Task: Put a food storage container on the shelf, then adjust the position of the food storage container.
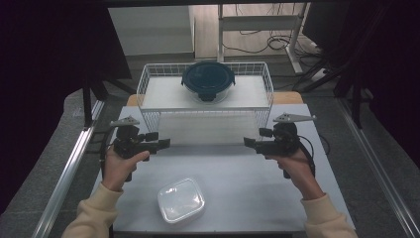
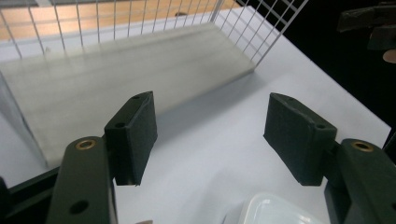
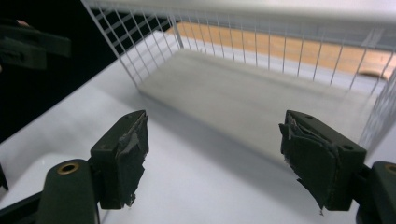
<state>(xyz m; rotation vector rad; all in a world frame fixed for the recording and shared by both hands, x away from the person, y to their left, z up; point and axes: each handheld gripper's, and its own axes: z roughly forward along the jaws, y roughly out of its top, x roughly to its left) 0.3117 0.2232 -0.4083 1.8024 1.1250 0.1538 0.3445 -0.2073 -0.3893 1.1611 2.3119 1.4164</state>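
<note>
Both grippers, left [image 1: 166, 143] and right [image 1: 247, 142], hover with jaws spread and empty, flanking the near white container [image 1: 181, 200] for pickup.

No text, label, brand, number or sign is showing legibly on anything in these views.
</note>
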